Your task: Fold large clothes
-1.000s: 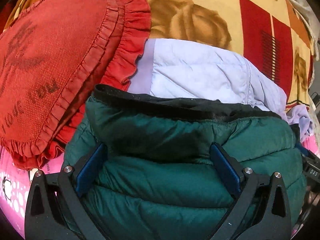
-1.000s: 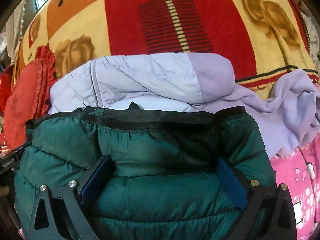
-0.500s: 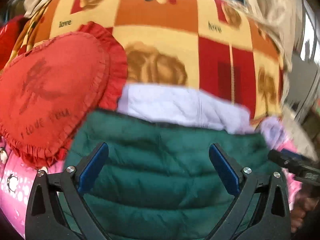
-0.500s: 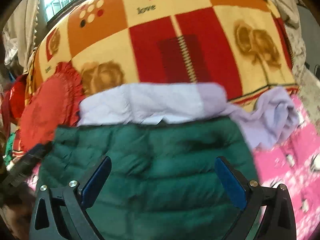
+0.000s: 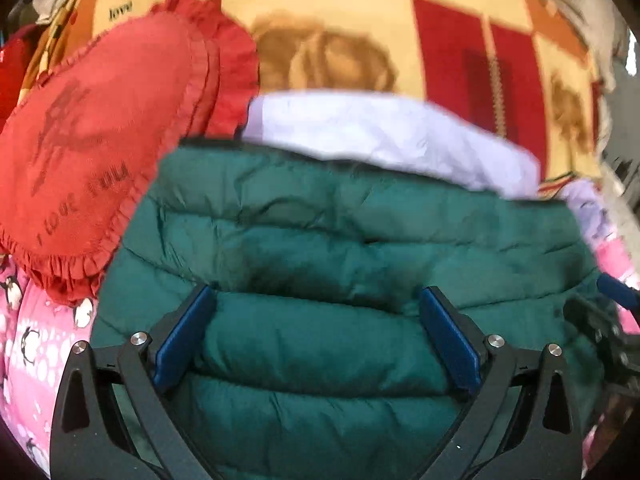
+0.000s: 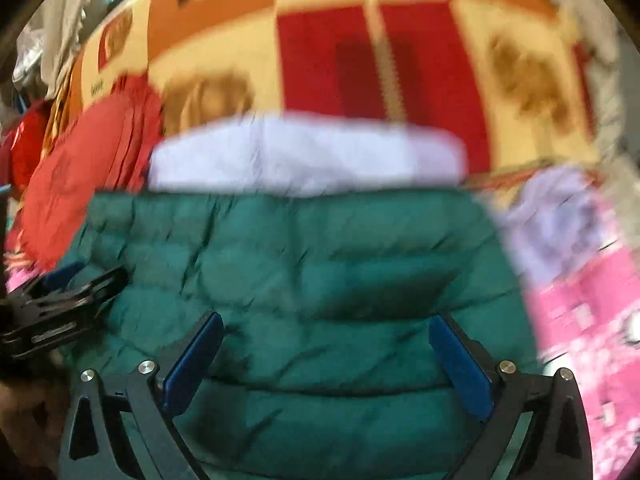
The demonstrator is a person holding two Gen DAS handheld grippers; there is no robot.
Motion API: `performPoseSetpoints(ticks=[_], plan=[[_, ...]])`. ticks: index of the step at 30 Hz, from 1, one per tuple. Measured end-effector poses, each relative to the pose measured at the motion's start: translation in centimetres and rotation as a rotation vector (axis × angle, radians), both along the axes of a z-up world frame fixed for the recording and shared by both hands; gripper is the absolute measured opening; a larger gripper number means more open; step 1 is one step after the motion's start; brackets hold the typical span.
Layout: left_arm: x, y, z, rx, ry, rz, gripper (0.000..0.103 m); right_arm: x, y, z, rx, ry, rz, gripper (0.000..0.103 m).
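Garment: green puffer jacket (image 5: pixel 340 248) lying folded on pink sheet (image 5: pixel 36 344).
Left gripper (image 5: pixel 316 336): spread wide, nothing grasped.
Right gripper (image 6: pixel 320 360): spread wide, nothing grasped.
Behind: lilac jacket (image 5: pixel 380 136).

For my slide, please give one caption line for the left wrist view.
Open left gripper over a folded green puffer jacket, beside a red heart-shaped cushion.

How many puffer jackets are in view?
2. The green puffer jacket lies nearest, under both open grippers; the lavender puffer jacket lies just behind it, partly covered. Others may be hidden underneath.
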State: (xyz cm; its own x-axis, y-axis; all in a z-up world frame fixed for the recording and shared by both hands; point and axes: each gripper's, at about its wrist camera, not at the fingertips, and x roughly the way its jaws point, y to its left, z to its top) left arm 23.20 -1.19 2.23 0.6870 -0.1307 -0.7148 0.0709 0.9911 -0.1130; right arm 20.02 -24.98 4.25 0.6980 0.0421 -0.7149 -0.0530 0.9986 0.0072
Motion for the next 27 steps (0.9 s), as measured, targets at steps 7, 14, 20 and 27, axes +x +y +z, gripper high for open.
performPoseSetpoints(ticks=[7, 14, 20, 27], plan=[[1.0, -1.1, -2.1, 0.069, 0.035, -0.030, 0.102, 1.8, -4.1, -3.2, 0.134, 0.121, -0.024, 0.103], [-2.9, 2.8, 0.8, -0.039, -0.053, -0.054, 0.102, -4.2, -9.3, 1.0, 0.139, 0.032, -0.076, 0.103], [-7.6, 10.1, 0.7, -0.032, -0.080, 0.063, 0.102, -9.6, -12.9, 1.5, 0.174, 0.001, -0.070, 0.103], [-9.6, 14.5, -4.0, -0.117, 0.085, 0.092, 0.102, -10.3, -12.5, -3.2, 0.209, 0.065, -0.056, 0.103]])
